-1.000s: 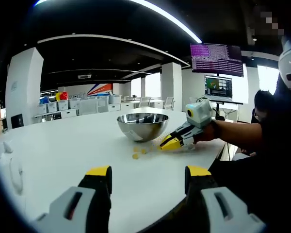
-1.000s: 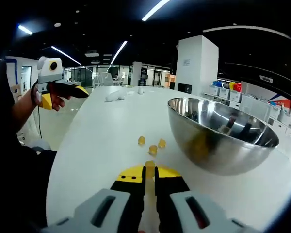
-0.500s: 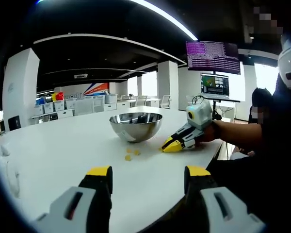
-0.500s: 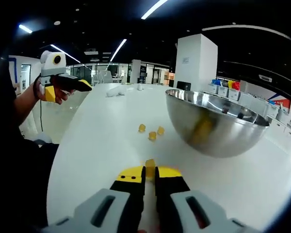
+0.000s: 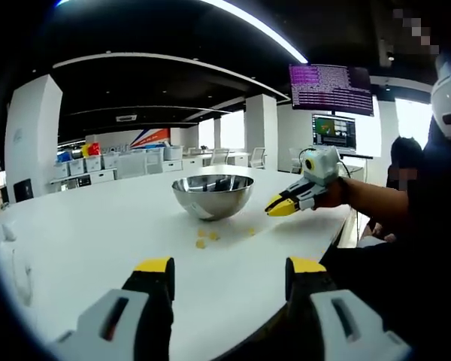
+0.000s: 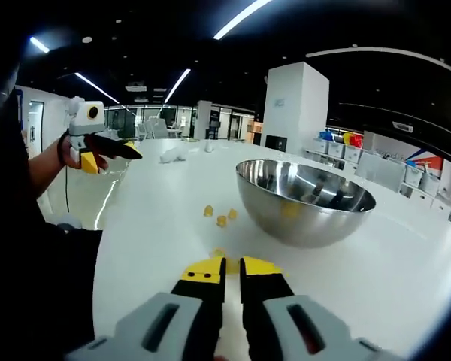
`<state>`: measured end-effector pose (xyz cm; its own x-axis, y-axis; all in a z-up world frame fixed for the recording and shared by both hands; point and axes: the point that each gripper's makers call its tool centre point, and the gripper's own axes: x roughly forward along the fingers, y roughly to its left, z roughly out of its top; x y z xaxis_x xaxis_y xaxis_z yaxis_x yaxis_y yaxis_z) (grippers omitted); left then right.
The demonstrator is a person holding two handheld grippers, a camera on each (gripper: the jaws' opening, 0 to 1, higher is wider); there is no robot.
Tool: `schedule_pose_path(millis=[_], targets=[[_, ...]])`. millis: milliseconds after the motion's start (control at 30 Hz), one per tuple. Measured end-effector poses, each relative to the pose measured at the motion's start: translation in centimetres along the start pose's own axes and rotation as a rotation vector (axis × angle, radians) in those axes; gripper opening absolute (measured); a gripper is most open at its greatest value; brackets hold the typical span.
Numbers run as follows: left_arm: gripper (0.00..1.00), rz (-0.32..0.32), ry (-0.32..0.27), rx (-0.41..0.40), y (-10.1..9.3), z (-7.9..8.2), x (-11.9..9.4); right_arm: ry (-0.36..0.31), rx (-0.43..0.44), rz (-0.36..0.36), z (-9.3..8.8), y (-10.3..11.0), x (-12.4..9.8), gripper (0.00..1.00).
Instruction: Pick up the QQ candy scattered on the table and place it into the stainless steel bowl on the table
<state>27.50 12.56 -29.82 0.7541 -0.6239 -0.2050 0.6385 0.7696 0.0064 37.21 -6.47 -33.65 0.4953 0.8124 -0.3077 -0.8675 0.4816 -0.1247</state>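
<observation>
The right gripper [image 6: 225,265] is seen with its yellow-tipped jaws drawn nearly together, and a QQ candy [image 6: 230,263] is pinched between the tips. In the left gripper view the same gripper [image 5: 280,207] is seen raised off the surface, to the right of the stainless steel bowl [image 5: 212,195] and apart from its rim. The left gripper [image 5: 229,265] is held with its jaws spread wide and nothing between them; in the right gripper view it [image 6: 129,148] is seen far off to the left, beyond the table's near edge, held in a hand [image 6: 86,154].

Open tabletop is left between the right gripper's tips and the bowl [image 6: 306,199]. Three loose candies [image 6: 219,216] are found on the table just left of the bowl, near its base but not touching it. In the left gripper view these candies [image 5: 205,240] are seen in front of the bowl.

The white table [image 6: 158,226] is smooth and glossy, with a curved near edge. Small white objects [image 6: 177,154] are seen near its far end; their kind cannot be told.

The room is a dim open office with ceiling light strips, a white pillar [image 6: 294,107], shelved bins [image 5: 90,162], and two lit monitors [image 5: 332,105].
</observation>
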Motion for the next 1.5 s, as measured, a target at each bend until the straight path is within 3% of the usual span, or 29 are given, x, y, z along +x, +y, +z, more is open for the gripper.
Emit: schedule_pose_path(millis=[200, 333, 500, 800, 1100, 1267, 1500], targets=[[0.59, -0.019, 0.004, -0.007, -0.3, -0.4, 1.1, -0.022, 0.043, -0.042, -0.2, -1.3, -4.3, 0.09], [0.59, -0.03, 0.006, -0.007, -0.5, -0.4, 1.7, -0.025, 0.049, -0.07, -0.5, -1.8, -5.8, 0.09], [0.59, -0.04, 0.003, -0.005, -0.8, -0.2, 2.2, -0.03, 0.048, -0.08, -0.2, -2.0, -6.2, 0.09], [0.59, -0.048, 0.014, -0.007, -0.7, -0.4, 2.3, -0.033, -0.003, -0.072, 2.5, -3.0, -5.7, 0.09], [0.59, -0.071, 0.024, -0.008, -1.0, -0.7, 2.5, -0.006, -0.114, -0.046, 7.5, -6.9, -3.1, 0.09], [0.59, -0.077, 0.03, -0.015, -1.0, -1.0, 2.4, 0.06, -0.177, -0.023, 9.4, -9.2, 0.1, 0.09], [0.59, -0.074, 0.039, -0.027, -0.5, -1.5, 2.2, 0.177, -0.271, 0.038, 10.4, -10.7, 4.5, 0.09]])
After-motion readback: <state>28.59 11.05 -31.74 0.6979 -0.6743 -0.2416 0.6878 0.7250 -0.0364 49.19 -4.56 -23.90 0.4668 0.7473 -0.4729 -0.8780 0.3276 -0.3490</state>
